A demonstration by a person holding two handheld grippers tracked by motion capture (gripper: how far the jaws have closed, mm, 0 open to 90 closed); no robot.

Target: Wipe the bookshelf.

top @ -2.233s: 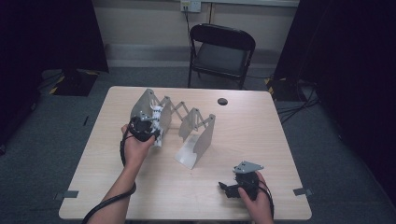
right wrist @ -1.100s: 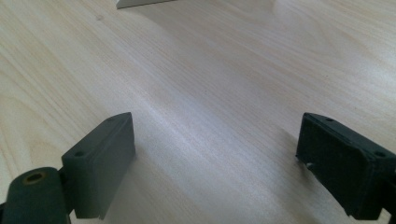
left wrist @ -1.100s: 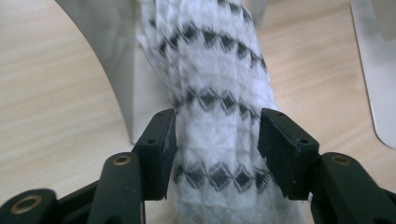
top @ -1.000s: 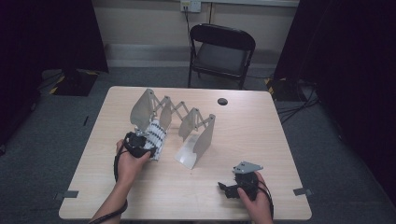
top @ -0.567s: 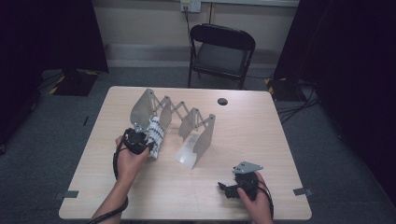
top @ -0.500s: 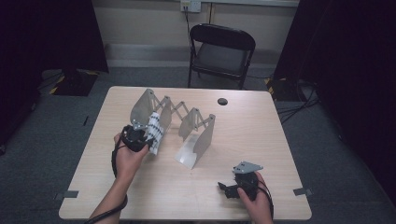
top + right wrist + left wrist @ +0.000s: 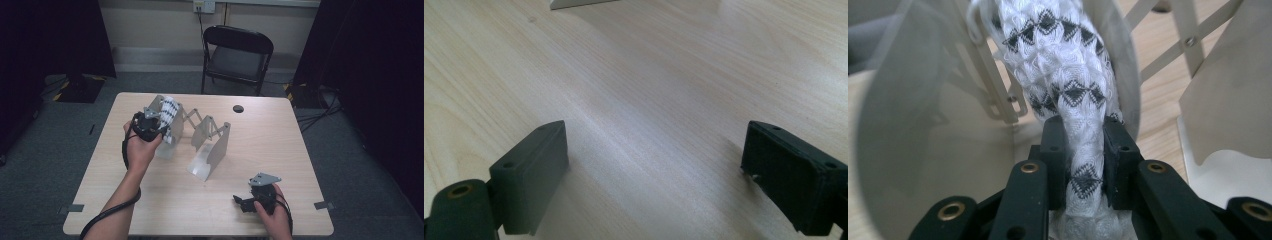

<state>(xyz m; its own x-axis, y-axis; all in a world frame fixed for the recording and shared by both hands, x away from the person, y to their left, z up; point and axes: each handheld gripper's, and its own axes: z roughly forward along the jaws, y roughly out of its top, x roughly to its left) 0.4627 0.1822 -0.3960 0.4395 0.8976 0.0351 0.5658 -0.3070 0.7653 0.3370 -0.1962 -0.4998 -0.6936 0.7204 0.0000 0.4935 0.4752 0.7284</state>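
Since a second ago the left hand-held gripper [image 7: 159,125] has closed its jaws on the white sock with black diamonds [image 7: 1068,100] and raised it from low beside the grey accordion rack [image 7: 210,145] to the top of the rack's end panel, at about ten o'clock on the tabletop [image 7: 280,145]; by my reading, the sock is picked and ready to drape over the rack. The left gripper view shows the pads pinching the knit, a detail the high view blurs. The right hand-held gripper [image 7: 654,170] rests at five o'clock, jaws wide apart, holding nothing.
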